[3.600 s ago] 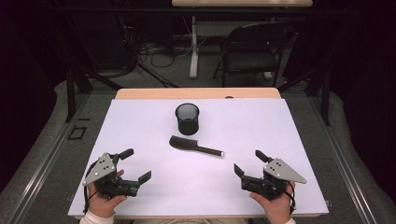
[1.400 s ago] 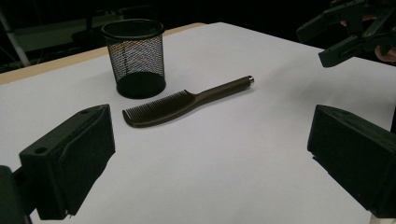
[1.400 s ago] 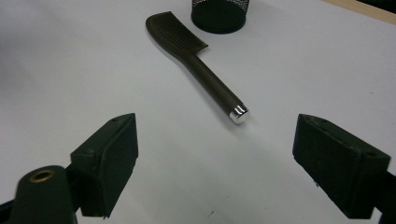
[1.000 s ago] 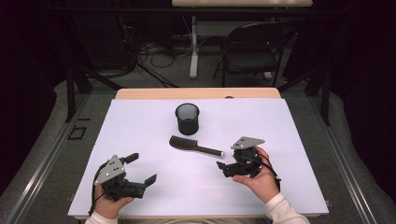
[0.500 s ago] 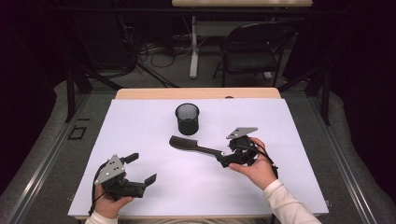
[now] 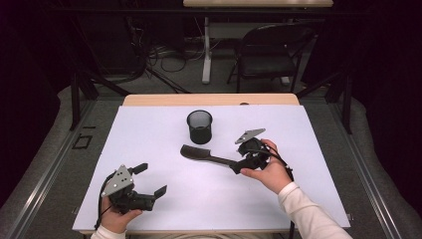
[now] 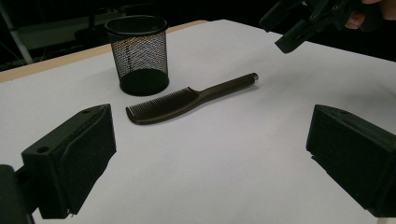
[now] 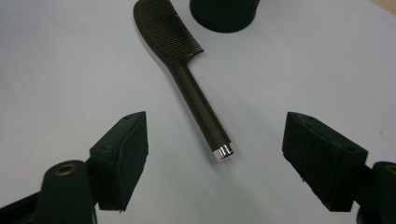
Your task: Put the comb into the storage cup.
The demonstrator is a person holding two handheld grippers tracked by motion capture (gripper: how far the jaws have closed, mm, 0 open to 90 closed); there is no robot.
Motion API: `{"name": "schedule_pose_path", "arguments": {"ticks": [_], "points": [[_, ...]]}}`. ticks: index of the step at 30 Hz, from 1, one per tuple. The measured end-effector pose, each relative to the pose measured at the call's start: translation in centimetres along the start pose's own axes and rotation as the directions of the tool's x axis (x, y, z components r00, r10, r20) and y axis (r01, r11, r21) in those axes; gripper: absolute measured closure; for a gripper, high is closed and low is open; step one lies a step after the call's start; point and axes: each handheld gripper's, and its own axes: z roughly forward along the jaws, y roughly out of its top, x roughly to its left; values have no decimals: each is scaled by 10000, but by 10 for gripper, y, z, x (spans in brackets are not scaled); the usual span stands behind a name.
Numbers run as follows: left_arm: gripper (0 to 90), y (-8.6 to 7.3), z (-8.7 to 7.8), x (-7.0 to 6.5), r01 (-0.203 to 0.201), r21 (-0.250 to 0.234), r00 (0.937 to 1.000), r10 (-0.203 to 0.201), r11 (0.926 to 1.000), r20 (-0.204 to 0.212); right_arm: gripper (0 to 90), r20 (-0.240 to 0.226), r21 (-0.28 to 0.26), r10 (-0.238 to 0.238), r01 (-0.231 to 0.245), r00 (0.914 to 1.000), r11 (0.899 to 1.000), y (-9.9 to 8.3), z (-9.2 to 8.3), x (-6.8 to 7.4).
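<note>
1. Comb (image 6: 206,155) lies flat mid-surface (image 6: 149,129), teeth end toward the cup (image 6: 199,126), handle end toward the right claw (image 6: 238,167). Comb and cup sit near each other, not touching.
2. Right claw: its jaws have just been closing but are wide apart; in the right gripper view the comb's silver handle tip (image 8: 223,151) lies between them, pads not on it. Nothing gripped.
3. Left claw (image 6: 151,183): jaws wide, nothing between them, resting near the front-left of the surface, well apart from the comb.
4. Room: lots of bare white surface left, right & in front of the comb; back edge is a tan strip (image 6: 209,99) behind the cup. Front edge close to the left hand (image 6: 115,218).
5. Hidden/cut off: in the high view the handle end is covered by the right claw & hand (image 6: 271,172); in the right gripper view the cup (image 8: 224,14) is cut by the top edge. In the left gripper view the right claw (image 7: 292,28) is cut off at top.
6. Count: 1 comb, 1 mesh cup, 2 claws.
</note>
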Motion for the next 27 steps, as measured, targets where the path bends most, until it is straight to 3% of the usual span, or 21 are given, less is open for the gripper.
{"name": "schedule_pose_path", "arguments": {"ticks": [7, 13, 27], "points": [[15, 0, 0, 0, -35, 12, 10000, 35, 10000, 33, 248, 170, 277, -744, 739, 9971, 9969, 10, 8, 0], [16, 0, 0, 0, -65, 21, 10000, 65, 10000, 28, 280, 141, 504, -1095, 1086, 9939, 9928, 16, 12, 1], [16, -1, 1, 0, -90, 33, 9999, 89, 10000, 48, 312, -3, 919, -1436, 1431, 9896, 9854, 29, 22, -2]]}}
